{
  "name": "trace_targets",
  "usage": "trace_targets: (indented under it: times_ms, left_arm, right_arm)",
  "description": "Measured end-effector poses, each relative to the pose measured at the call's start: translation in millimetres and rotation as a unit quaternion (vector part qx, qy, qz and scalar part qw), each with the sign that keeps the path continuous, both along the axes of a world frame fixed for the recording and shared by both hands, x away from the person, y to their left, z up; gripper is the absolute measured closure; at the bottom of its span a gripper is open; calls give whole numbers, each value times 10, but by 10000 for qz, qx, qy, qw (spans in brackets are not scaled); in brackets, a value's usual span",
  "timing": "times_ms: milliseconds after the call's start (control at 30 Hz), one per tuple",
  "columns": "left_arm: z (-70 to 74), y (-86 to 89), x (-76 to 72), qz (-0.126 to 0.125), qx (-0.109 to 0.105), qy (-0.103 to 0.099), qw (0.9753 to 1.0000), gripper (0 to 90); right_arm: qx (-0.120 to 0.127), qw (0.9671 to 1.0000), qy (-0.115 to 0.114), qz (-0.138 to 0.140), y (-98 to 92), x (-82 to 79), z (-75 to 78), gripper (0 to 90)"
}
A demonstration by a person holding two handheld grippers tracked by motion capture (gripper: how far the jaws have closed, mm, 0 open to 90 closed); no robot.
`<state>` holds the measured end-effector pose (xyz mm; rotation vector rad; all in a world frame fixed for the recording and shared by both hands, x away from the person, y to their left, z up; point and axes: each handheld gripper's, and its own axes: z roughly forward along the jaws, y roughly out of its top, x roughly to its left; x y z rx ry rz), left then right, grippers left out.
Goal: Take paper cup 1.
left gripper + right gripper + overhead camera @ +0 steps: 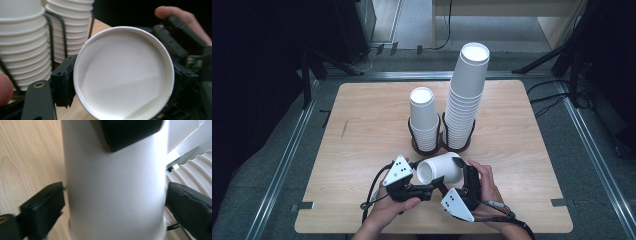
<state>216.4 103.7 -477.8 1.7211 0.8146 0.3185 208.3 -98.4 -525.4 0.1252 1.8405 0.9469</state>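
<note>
Left gripper [428,186] clamped across the open mouth of a single white paper cup [441,168], one black jaw pressed against the rim in the left gripper view. Right gripper [462,176] straddling the same cup's side wall [112,187], jaws just beside it on both flanks, contact impossible to tell. Cup lying sideways above the light wooden table [362,130], just in front of the black wire two-ring holder [441,142] with its short stack of white paper cups [424,120] and tall stack of white paper cups [466,95].

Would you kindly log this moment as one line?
paper cup on its side | left gripper at rim | right gripper around body | two stacks in holder
</note>
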Motion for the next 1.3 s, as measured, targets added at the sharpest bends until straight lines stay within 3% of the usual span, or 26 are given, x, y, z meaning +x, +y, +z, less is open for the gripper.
trace_targets:
  times_ms: [100, 200, 233, 433, 567, 667, 700, 733, 767, 800, 833, 867, 900, 933, 967, 1000, 1033, 1067, 1100, 1167, 1233, 1267, 1300]
  left_arm:
    - [-7, 31, 18, 12, -103, 59, 9999, 237]
    - [-8, 57, 20, -16, -165, -20, 9999, 237]
    - [0, 66, 20, 132, -130, -109, 9998, 237]
    - [14, 141, 42, 361, -187, -240, 9989, 237]
    - [39, 219, 48, 491, -484, -341, 9970, 237]
    - [56, 245, 40, 511, -593, -415, 9961, 237]
    - [66, 258, 34, 554, -632, -464, 9954, 237]
    - [78, 278, 26, 606, -725, -538, 9941, 236]
    - [78, 278, 26, 606, -725, -538, 9941, 237]
    - [89, 298, 13, 642, -810, -665, 9924, 236]
    - [89, 298, 13, 642, -810, -665, 9924, 236]
    - [92, 306, 5, 670, -860, -758, 9911, 236]
    - [97, 314, 1, 697, -885, -798, 9904, 237]
    - [101, 329, -3, 749, -956, -873, 9887, 237]
    - [101, 329, -3, 749, -956, -873, 9887, 237]
    - [100, 331, -9, 792, -1026, -912, 9874, 237]
    - [98, 339, -18, 842, -1118, -1017, 9849, 237]
    - [98, 339, -18, 842, -1118, -1017, 9849, 237]
    - [98, 343, -23, 860, -1165, -1047, 9839, 237]
    - [97, 342, -31, 895, -1230, -1106, 9821, 237]
    - [89, 337, -42, 949, -1321, -1188, 9795, 237]
    - [89, 337, -42, 949, -1321, -1188, 9795, 237]
    - [84, 336, -45, 965, -1348, -1219, 9786, 237]
  right_arm:
    - [51, 10000, 54, 8, -1, -6, 13, 9]
    - [173, 9997, 143, 2, -6, -13, 40, 8]
    - [205, 9996, 171, 23, -11, -16, 56, 8]
    - [493, 9982, 327, 47, -35, -51, 135, 6]
    - [1074, 9918, 691, 35, -61, -65, 232, 7]
    - [1391, 9862, 896, 1, -76, -69, 288, 6]
    - [1391, 9862, 896, 1, -76, -69, 288, 6]
    - [1642, 9813, 1001, 13, -91, -65, 334, 6]
    - [1642, 9813, 1001, 13, -91, -65, 334, 6]
    - [1888, 9747, 1197, 20, -104, -59, 365, 6]
    - [1888, 9747, 1197, 20, -104, -59, 365, 6]
    - [1966, 9721, 1278, 6, -107, -56, 376, 7]
    - [2075, 9685, 1374, -1, -113, -51, 389, 7]
    - [2259, 9623, 1516, -13, -120, -52, 412, 7]
    - [2259, 9623, 1516, -13, -120, -52, 412, 7]
    - [2396, 9577, 1595, -13, -123, -50, 427, 7]
    - [2679, 9470, 1772, -1, -134, -39, 466, 7]
    - [2679, 9470, 1772, -1, -134, -39, 466, 7]
    - [2765, 9439, 1804, -12, -137, -34, 476, 7]
    - [3087, 9301, 1989, -62, -136, -24, 509, 7]
    - [3223, 9236, 2075, -30, -131, -25, 518, 7]
    - [3223, 9236, 2075, -30, -131, -25, 518, 7]
    - [3313, 9190, 2137, 23, -131, -27, 523, 7]
